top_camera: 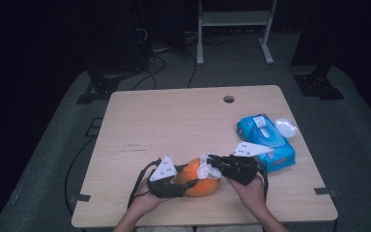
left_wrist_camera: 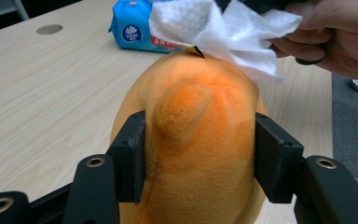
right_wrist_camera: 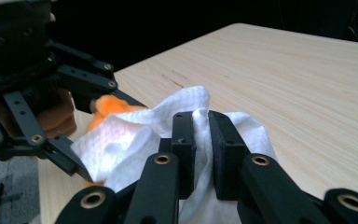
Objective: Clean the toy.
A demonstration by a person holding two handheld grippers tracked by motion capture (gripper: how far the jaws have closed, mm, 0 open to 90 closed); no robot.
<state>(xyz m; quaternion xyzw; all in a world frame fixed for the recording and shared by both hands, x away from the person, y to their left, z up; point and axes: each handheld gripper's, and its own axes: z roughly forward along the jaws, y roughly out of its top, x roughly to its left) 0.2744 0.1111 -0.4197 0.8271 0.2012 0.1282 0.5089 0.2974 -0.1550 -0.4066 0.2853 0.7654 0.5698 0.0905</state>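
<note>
a: gripper on the left, the left gripper [top_camera: 189,185], sits at the near edge of the table [top_camera: 174,121]. its two pads press the flanks of the orange plush toy [left_wrist_camera: 200,140], one on each side, so it is clamped on the toy.

b: toy position?

a: lying on the wood near the front edge, between the two hands, just right of the left gripper body.

b: and on top of it?

a: a white wipe [right_wrist_camera: 135,135], crumpled, resting on the toy's far end. the right gripper [right_wrist_camera: 201,140] has its jaws pinched together on a fold of that wipe.

b: further right?

a: blue wipes pack [top_camera: 265,140] flat on the table, beside the right hand [top_camera: 251,191].
</note>
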